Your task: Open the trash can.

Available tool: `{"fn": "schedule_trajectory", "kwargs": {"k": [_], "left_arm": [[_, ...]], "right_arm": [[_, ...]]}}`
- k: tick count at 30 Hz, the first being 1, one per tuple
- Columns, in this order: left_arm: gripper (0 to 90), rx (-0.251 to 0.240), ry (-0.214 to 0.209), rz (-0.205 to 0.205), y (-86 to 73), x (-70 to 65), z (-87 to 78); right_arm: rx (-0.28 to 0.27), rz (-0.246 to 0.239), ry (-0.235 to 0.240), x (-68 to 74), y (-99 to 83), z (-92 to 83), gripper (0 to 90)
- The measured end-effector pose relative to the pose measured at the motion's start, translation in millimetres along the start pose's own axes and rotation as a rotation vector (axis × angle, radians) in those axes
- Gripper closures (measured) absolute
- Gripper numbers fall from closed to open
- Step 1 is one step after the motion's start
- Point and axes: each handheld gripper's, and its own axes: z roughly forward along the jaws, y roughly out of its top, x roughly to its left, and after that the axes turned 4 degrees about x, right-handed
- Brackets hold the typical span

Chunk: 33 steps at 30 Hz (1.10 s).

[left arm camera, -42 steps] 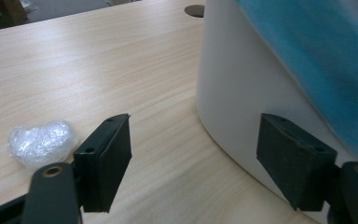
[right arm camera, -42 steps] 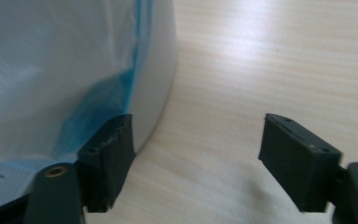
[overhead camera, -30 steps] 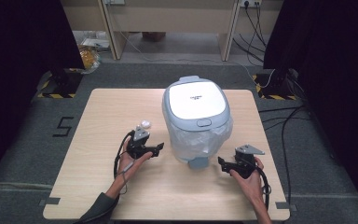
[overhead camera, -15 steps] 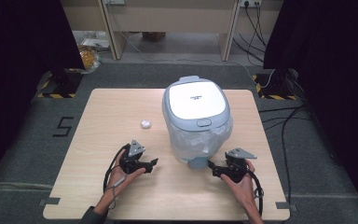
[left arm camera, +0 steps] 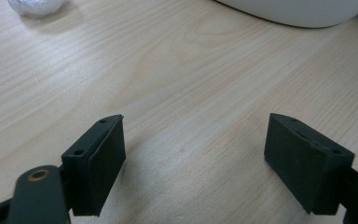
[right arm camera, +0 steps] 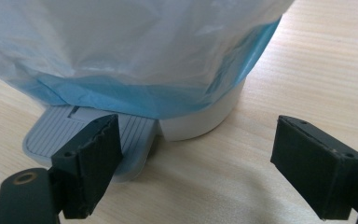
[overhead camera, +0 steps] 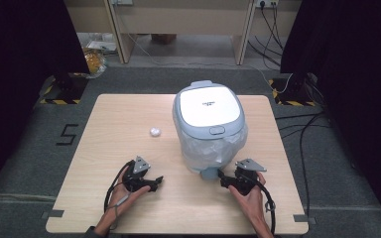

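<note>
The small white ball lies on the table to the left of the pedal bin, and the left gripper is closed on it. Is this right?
Not quite. The small white ball does lie left of the pedal bin, but the left gripper is open and apart from it, as the high view shows.

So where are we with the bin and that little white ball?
Done: nothing visible; the white ball lies on the table and the bin's lid is shut. In hand: the right gripper, open, faces the pedal; the left gripper, which just widened, holds nothing. Left: likely press pedal, drop ball in.
</note>
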Motion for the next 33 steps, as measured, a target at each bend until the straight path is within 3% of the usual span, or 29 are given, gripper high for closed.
{"fn": "schedule_trajectory", "kwargs": {"k": [5,25,33], "left_arm": [[19.4,0.003,-0.005,-0.003,0.1,0.6,0.1],[19.3,0.002,-0.002,0.0,0.0,0.1,0.0],[19.3,0.004,-0.005,-0.006,-0.1,0.5,0.0]], "right_arm": [[-0.004,-0.058,-0.046,5.9,0.6,-0.8,15.8],[0.01,-0.093,-0.084,12.3,1.4,2.0,15.9],[0.045,-0.098,-0.085,12.8,1.9,5.5,15.9]]}}
